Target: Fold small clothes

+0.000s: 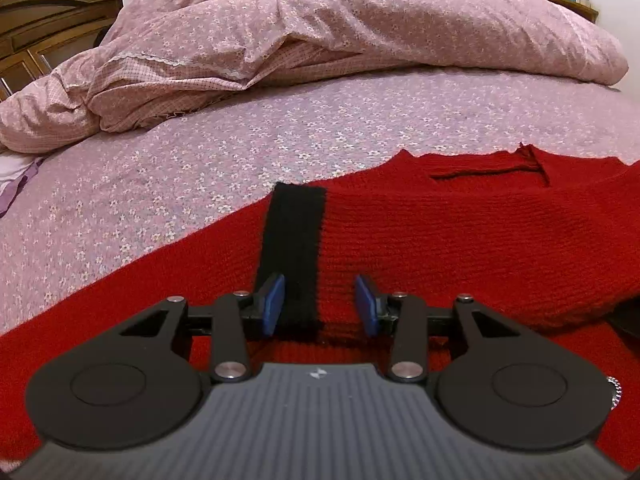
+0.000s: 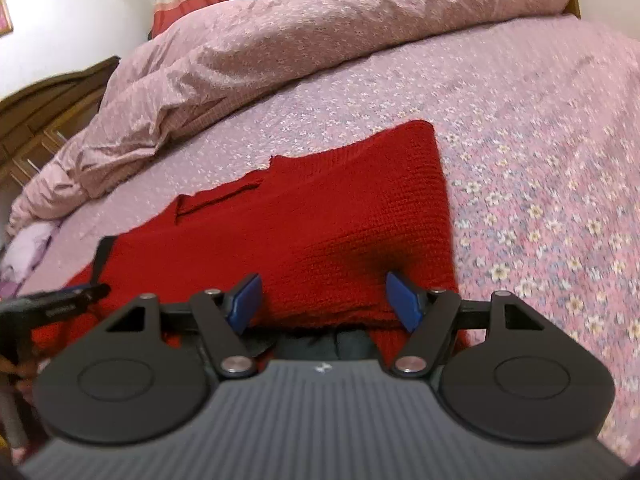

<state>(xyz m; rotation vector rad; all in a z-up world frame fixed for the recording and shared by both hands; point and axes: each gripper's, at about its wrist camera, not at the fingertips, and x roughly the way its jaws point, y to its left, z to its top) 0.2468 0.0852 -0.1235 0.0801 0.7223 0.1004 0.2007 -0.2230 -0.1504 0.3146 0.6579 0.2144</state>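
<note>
A red knit sweater (image 1: 440,232) lies spread on the flowered bedsheet (image 1: 200,160), with a black stripe (image 1: 298,232) running away from me. My left gripper (image 1: 320,284) hovers low over it. Its blue pads (image 1: 274,304) stand apart on either side of the stripe and press on nothing. In the right wrist view the sweater (image 2: 340,208) shows a folded right side and a straight right edge. My right gripper (image 2: 323,280) is open wide at the sweater's near edge, with knit lying between the pads but not pinched. A black part of the left tool (image 2: 60,302) shows at the left.
A bunched pink flowered duvet (image 1: 320,40) fills the far side of the bed. A brown wooden headboard (image 1: 48,28) stands at the left. A lilac cloth (image 1: 12,180) lies at the left edge. Bare sheet (image 2: 540,200) stretches to the right of the sweater.
</note>
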